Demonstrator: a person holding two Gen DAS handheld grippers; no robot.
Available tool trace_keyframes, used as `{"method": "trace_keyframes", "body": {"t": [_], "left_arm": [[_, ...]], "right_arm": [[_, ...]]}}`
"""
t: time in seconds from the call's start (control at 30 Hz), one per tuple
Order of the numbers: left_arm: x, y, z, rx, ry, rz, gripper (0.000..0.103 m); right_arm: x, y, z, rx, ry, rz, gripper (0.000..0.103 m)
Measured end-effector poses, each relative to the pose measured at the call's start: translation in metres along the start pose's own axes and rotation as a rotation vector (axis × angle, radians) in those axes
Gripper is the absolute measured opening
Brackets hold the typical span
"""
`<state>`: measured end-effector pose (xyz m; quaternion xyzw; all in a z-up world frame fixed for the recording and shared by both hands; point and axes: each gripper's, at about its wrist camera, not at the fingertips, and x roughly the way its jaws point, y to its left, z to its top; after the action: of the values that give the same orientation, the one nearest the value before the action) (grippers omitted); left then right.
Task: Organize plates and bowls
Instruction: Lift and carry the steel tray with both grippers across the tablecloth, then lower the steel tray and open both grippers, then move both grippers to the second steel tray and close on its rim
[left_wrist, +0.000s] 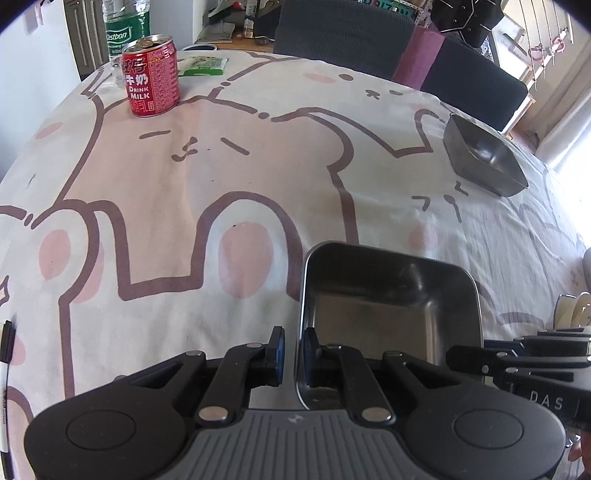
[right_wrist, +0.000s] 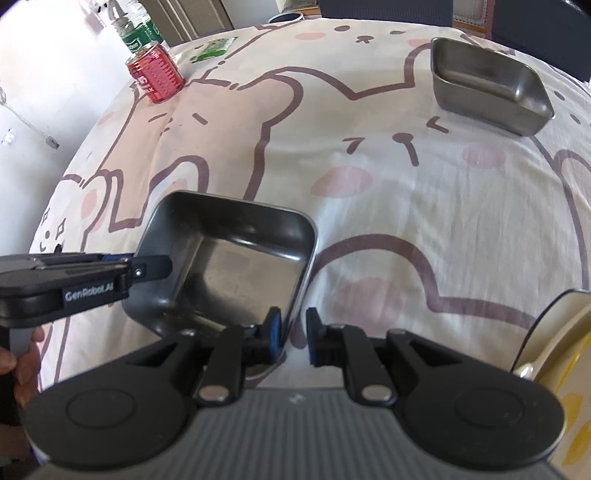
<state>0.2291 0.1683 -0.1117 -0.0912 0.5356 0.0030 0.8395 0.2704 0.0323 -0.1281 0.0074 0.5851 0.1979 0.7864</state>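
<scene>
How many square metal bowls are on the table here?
2: one near bowl between both grippers, and one far bowl toward the table's back right. None stacked that I can see.

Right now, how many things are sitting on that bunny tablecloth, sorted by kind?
Square steel bowls: 2, the near bowl between the claws and the far bowl.
Red milk cans: 1.
Water bottles: 1.
Green packets: 1.
Total: 5.
</scene>
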Motion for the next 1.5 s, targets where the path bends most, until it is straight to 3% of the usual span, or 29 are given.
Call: {"method": "trace_keyframes", "body": {"t": [0.07,0.2,0.43,0.6,0.8,0.9,1.1,1.5], "left_arm": [[-0.002,0.0,0.0,0.003,-0.005,0.0,0.014],[-0.009,-0.002,0.001,0.024,-0.018,-0.002,0.028],[-0.021,-0.008,0.0,0.056,-0.039,-0.005,0.044],[-0.033,-0.009,-0.002,0.068,-0.067,0.001,0.074],[-0.052,-0.011,-0.001,0.055,-0.13,-0.003,0.101],[-0.064,-0.018,0.004,0.051,-0.177,-0.006,0.103],[-0.079,-0.048,0.023,0.061,-0.282,-0.028,0.103],[-0.042,-0.12,0.073,-0.019,-0.325,-0.114,0.103]], "right_arm": [[-0.001,-0.001,0.0,0.007,-0.002,0.0,0.018],[-0.004,-0.002,-0.002,0.005,-0.022,-0.009,0.025],[-0.02,-0.015,-0.004,0.033,-0.083,0.01,0.052],[-0.037,-0.021,-0.007,0.012,-0.136,0.023,0.07],[-0.068,-0.042,-0.012,0.017,-0.23,0.044,0.093],[-0.085,-0.058,-0.013,0.038,-0.294,0.041,0.102],[-0.113,-0.094,-0.013,0.091,-0.406,-0.02,0.103],[-0.116,-0.168,0.014,0.223,-0.501,-0.153,0.103]]}}
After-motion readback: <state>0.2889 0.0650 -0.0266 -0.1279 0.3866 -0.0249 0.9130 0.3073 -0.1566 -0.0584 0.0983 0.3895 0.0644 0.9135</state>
